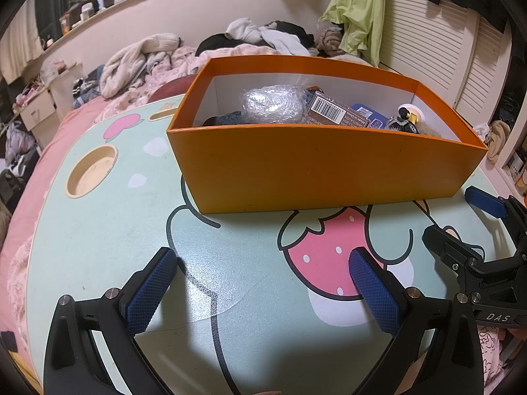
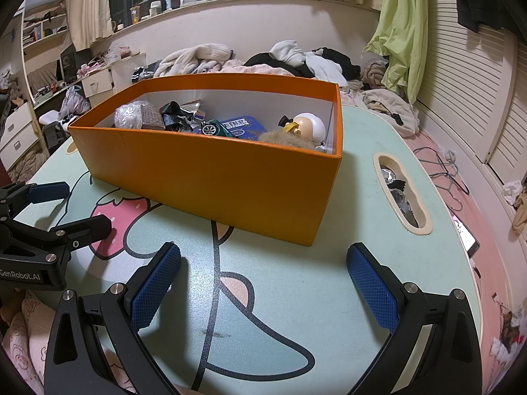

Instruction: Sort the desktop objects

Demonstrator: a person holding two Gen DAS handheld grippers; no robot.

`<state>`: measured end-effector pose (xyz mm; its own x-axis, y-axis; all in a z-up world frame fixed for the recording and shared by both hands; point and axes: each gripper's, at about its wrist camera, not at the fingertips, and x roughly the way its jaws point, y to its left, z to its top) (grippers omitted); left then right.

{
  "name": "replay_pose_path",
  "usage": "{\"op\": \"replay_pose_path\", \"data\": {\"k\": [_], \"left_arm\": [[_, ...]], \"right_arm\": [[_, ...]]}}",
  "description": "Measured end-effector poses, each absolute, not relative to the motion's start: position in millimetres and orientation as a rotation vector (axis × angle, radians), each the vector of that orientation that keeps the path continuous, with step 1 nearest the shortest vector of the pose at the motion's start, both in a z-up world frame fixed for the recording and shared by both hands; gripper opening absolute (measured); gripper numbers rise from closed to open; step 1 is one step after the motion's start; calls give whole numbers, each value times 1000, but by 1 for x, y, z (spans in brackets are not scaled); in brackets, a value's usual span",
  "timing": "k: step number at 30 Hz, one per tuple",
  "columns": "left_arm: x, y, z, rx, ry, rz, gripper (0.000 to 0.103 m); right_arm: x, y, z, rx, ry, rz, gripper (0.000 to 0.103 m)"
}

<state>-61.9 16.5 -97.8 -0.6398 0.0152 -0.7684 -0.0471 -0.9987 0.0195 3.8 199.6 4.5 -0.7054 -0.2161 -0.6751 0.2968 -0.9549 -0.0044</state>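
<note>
Orange box point(image 1: 316, 171) centre frame on the tabletop point(image 1: 108, 230), long axis running left to right, contents heaped inside. Left tool point(image 1: 263, 293) and right tool point(image 2: 263, 283) both spread wide, empty, just short of its near wall; neither clearly nearer.

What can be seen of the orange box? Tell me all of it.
The orange box is a lidless rectangular carton, seemingly cardboard, orange outside and white inside. It sits upright and flat on the cartoon-printed lap table, over the strawberry picture. Inside lie a bubble-wrapped bundle, a barcoded packet, a blue tin and a small round-headed figure. Neither gripper touches it.
</note>
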Motion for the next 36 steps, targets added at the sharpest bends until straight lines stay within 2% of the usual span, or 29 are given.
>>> {"op": "replay_pose_path", "data": {"k": [36], "left_arm": [[-61, 16, -102, -1315, 57, 2815, 103]], "right_arm": [[5, 198, 4, 1033, 165, -2665, 101]]}}
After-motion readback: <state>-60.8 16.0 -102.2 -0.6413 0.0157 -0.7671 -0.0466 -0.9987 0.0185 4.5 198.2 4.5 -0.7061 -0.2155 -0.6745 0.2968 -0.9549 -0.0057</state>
